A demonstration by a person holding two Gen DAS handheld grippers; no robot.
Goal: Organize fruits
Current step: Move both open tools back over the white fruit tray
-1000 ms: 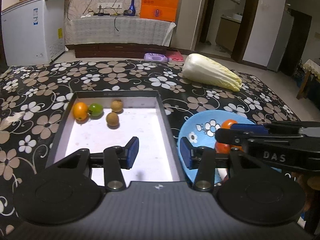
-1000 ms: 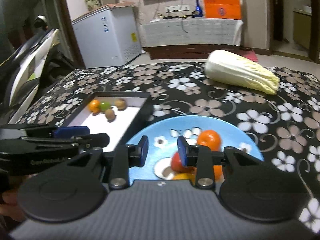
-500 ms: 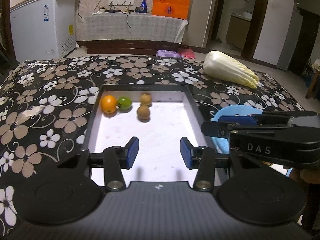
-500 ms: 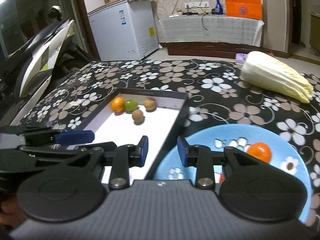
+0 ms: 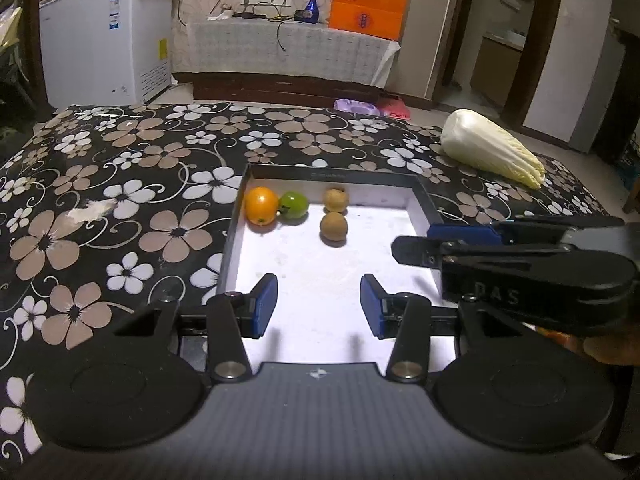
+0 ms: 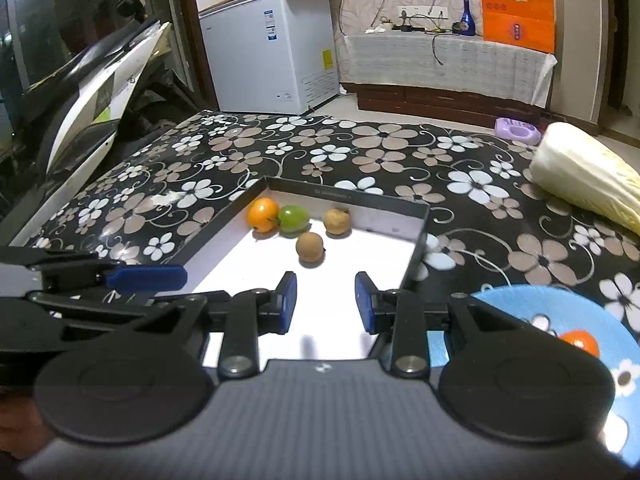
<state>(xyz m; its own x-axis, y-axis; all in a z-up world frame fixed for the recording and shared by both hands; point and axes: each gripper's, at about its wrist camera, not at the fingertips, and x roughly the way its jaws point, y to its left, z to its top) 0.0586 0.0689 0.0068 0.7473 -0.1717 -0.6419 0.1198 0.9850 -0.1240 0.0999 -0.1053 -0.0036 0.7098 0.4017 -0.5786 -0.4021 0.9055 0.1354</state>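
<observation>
Black cloth with brown and white flowers covers the table (image 5: 120,184), and behind it stand a white freezer (image 5: 104,44) and a cloth-draped sideboard carrying a blue bottle (image 5: 312,2) and an orange box (image 5: 368,4).

A shallow tray (image 5: 336,176) with black walls and a white floor lies near the middle of the table. Four small fruits sit at its far end. An orange fruit (image 5: 261,205), round and glossy, rests in the far left corner against the left wall. A green fruit (image 5: 294,206), also shiny and with a dark stem, touches its right side. A tan fruit (image 5: 335,199), dull and rough-skinned, sits against the far wall toward the middle. A second, browner one (image 5: 333,227) lies just in front of it, apart from the walls. The rest of the tray floor is bare.

A blue plate (image 6: 552,312) with white flowers sits off the tray's near right corner, and one orange-red fruit (image 6: 579,342) shows on it, partly hidden behind the right gripper's body. A pale cabbage (image 5: 492,154) lies near the far right edge of the table.

Left gripper (image 5: 318,306) hangs over the near end of the tray, its blue pads parted with nothing between them. Right gripper (image 6: 325,302) hangs over the tray's near right part, its pads a little closer together but with a clear gap, and it holds nothing either. Each gripper shows side-on in the other's view.
</observation>
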